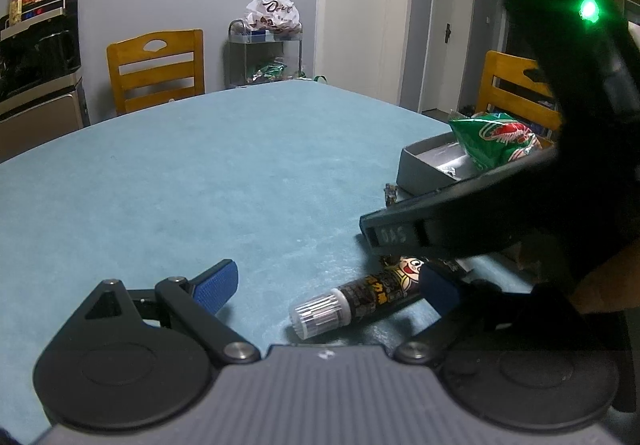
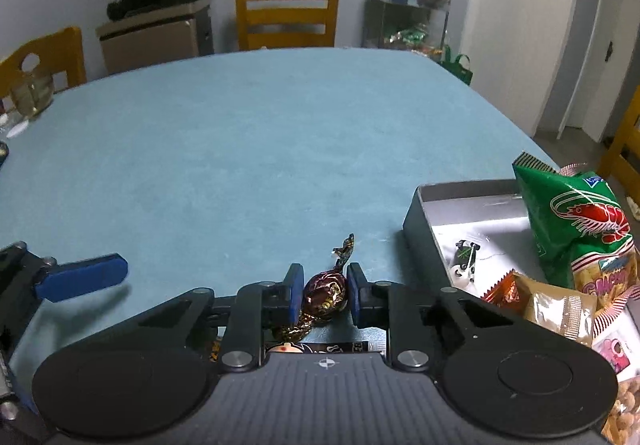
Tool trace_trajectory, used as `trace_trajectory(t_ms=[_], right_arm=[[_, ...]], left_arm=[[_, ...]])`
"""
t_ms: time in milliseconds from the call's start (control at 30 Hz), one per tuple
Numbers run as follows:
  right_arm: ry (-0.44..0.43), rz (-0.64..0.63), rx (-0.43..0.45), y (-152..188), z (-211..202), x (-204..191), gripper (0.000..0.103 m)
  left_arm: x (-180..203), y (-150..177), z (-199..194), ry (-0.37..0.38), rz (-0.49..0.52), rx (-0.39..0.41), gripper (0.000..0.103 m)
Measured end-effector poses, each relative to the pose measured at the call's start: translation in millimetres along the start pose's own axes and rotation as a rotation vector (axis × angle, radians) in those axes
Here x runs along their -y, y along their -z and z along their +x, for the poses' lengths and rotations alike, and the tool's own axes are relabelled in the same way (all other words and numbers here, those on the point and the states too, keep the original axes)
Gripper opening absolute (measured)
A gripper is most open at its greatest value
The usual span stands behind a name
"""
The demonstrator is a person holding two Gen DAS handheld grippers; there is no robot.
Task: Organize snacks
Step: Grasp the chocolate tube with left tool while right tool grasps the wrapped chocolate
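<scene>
L tongs (image 1: 326, 291) wide open, low over the blue desk (image 1: 240, 173), nothing between the pads. L pad (image 1: 216, 285) blue, clear of everything; R pad sits just beside a small bottle (image 1: 360, 299) w/ white ribbed cap + cartoon label, lying on its side on the desk. Can't tell if pad touches bottle. Above the bottle the R tongs cross the L view as a dark blurred mass w/ a green light.

R view: R tongs (image 2: 323, 295) nearly closed around a wrapped candy (image 2: 325, 293), dark brown foil w/ twisted ends, resting on the desk. Blue pads right at both sides of the candy; the near-side one looks in contact, other side tight beside it, so it's gripped or as good as. Far twist of the wrapper sticks out past the fingertips.

Further R: open grey box (image 2: 416, 221) on the desk, near the candy but apart. Inside: small white-green sweet on the bare floor, green shrimp-chip bag (image 2: 576, 221) standing upright at the R side, orange + tan packets in front of it
</scene>
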State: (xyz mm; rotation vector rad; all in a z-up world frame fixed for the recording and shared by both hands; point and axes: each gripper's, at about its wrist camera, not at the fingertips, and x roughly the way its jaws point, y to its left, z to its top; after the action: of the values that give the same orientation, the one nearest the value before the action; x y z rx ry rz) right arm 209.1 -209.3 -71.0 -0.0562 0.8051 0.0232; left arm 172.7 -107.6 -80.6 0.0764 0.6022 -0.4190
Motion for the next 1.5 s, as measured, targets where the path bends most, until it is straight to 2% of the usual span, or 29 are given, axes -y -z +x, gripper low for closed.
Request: trace_trajectory(t_ms=[200, 300, 433, 533, 633, 733, 867, 1167, 1333, 1500], right_arm=[[-0.057, 0.065, 0.036, 7, -22, 21, 0.025], [-0.081, 0.094, 0.053, 12, -35, 34, 0.025], [-0.104, 0.123, 0.084, 16, -50, 51, 0.025], [-0.137, 0.129, 0.084, 19, -59, 59, 0.025], [-0.16, 0.133, 0.088, 26, -68, 66, 0.025], [-0.189, 0.129, 0.076, 31, -76, 68, 0.025], [-0.207, 0.101, 0.073, 39, -88, 72, 0.025], [-0.255, -0.087, 0.016, 60, -101, 52, 0.025], [-0.295, -0.13, -0.025, 65, -105, 51, 0.025], [-0.283, -0.13, -0.037, 64, -92, 43, 0.025]], left_arm=[[8, 1, 11, 0.047, 0.041, -0.058, 0.098], [13, 1, 14, 0.046, 0.064, -0.074, 0.098], [16, 2, 12, 0.068, 0.089, -0.049, 0.087], [19, 3, 4, 0.071, 0.104, -0.017, 0.073], [25, 7, -1, 0.099, 0.149, -0.025, 0.063], [33, 9, -3, 0.114, 0.222, -0.045, 0.056], [36, 11, -7, 0.161, 0.245, -0.063, 0.052], [45, 12, -5, 0.06, 0.245, -0.036, 0.051], [39, 10, 0, 0.049, 0.206, -0.034, 0.031], [37, 10, 1, 0.047, 0.183, -0.035, 0.022]])
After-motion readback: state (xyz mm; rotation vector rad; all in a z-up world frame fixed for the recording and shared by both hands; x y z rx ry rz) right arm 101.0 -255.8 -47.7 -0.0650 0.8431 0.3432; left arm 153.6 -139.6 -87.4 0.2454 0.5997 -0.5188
